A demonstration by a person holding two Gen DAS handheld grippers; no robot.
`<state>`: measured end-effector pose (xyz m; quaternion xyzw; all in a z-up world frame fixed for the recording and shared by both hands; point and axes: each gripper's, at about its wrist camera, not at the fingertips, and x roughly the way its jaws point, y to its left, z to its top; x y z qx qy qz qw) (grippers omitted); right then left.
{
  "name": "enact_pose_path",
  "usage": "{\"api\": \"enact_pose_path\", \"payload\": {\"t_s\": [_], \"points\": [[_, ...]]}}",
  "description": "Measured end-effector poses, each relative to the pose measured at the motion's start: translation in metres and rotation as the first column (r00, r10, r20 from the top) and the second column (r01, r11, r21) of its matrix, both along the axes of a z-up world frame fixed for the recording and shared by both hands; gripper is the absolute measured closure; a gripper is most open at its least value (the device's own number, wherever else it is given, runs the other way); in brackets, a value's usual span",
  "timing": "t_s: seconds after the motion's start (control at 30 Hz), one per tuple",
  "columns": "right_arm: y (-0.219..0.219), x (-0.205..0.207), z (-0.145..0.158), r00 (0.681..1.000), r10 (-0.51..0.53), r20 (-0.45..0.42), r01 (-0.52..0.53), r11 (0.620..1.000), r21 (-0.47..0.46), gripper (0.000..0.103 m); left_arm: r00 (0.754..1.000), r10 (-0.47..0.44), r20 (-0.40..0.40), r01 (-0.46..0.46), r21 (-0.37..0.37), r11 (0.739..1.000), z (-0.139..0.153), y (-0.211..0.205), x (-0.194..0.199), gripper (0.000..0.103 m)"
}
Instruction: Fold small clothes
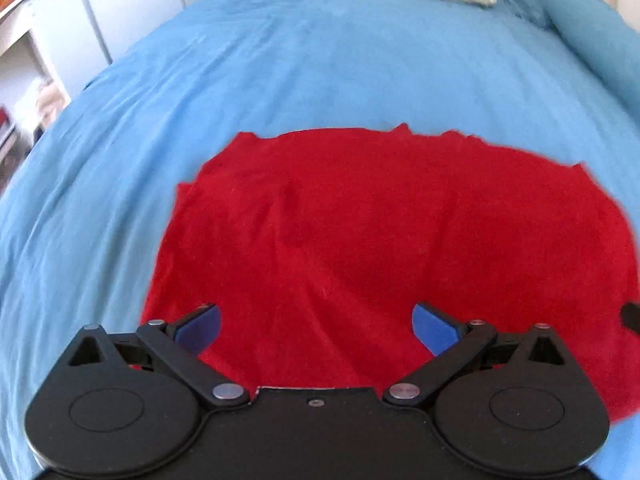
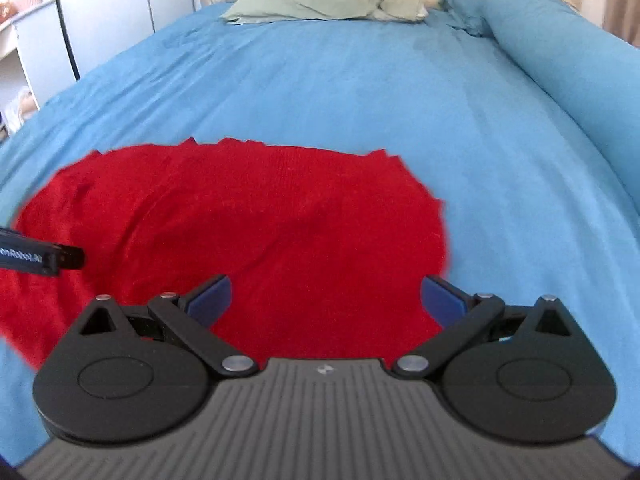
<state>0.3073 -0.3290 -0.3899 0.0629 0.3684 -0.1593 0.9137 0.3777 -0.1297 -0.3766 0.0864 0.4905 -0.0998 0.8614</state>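
Observation:
A red knitted garment (image 1: 380,232) lies spread flat on the blue bed cover (image 1: 280,64). It also shows in the right wrist view (image 2: 248,224). My left gripper (image 1: 316,326) is open and empty, hovering over the garment's near edge, left of its middle. My right gripper (image 2: 326,300) is open and empty over the garment's near right part, its right finger (image 2: 442,300) close to the garment's right edge. The left gripper's black finger (image 2: 60,258) shows at the left of the right wrist view, over the red cloth.
A pale green pillow (image 2: 328,2) lies at the head of the bed, with a rolled blue duvet (image 2: 560,48) along the right side. White cupboards and shelves (image 1: 48,40) stand to the left of the bed.

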Motion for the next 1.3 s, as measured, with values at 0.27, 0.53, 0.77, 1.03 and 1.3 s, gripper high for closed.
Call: {"api": "enact_pose_path", "payload": {"t_s": [0.27,0.53,0.77,1.03,1.3], "points": [[-0.012,-0.096,0.002,0.981,-0.186,-0.054,0.194,0.954,0.229,0.000,0.998,0.042,-0.053,-0.043,-0.015,0.999,-0.004,-0.015,-0.032,0.000],[-0.015,-0.104,-0.046,0.972,-0.232,0.035,0.204,0.908,0.365,0.000,0.993,0.116,-0.039,-0.118,-0.054,0.992,-0.027,-0.034,-0.002,0.000],[-0.037,-0.095,-0.051,0.916,-0.387,0.102,0.306,0.842,0.445,0.015,0.992,0.113,-0.056,-0.118,-0.093,0.989,-0.034,-0.045,0.019,0.000],[-0.047,-0.094,-0.047,0.884,-0.462,0.066,0.370,0.780,0.505,0.074,0.993,0.073,-0.097,-0.072,0.016,0.997,-0.051,-0.060,0.031,0.000],[-0.020,-0.067,0.012,0.909,-0.381,0.168,0.277,0.855,0.439,0.078,0.971,0.055,-0.234,-0.071,-0.059,0.996,-0.039,-0.042,0.056,0.000]]}}
